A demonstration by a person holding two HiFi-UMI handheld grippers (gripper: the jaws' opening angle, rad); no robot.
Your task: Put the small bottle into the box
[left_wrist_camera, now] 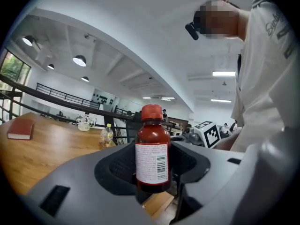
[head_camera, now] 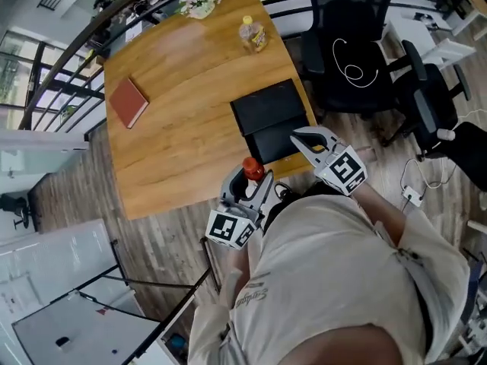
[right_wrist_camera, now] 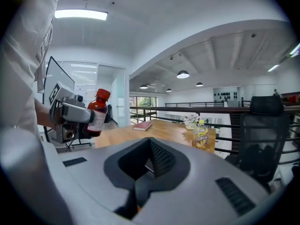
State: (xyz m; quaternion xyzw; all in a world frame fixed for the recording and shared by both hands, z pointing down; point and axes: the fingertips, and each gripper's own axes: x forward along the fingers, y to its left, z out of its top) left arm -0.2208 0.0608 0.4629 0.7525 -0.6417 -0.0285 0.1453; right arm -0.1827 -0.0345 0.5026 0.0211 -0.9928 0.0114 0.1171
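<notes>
The small bottle (left_wrist_camera: pixel 152 149), dark red-brown with a red cap and a white barcode label, stands upright, clamped in the left gripper (head_camera: pixel 251 185) at the table's (head_camera: pixel 183 128) near edge. The black box (head_camera: pixel 237 112) lies at its 1 o'clock, its inside showing only flat black. The right gripper (right_wrist_camera: pixel 149 165), at the box's 4 o'clock, has its jaws pressed together on nothing.

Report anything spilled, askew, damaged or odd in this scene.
Nothing stands out. The small brown bottle with a red cap stands upright and capped, clamped in the left gripper. The flat black box lies on the wooden table, and no spill shows.
</notes>
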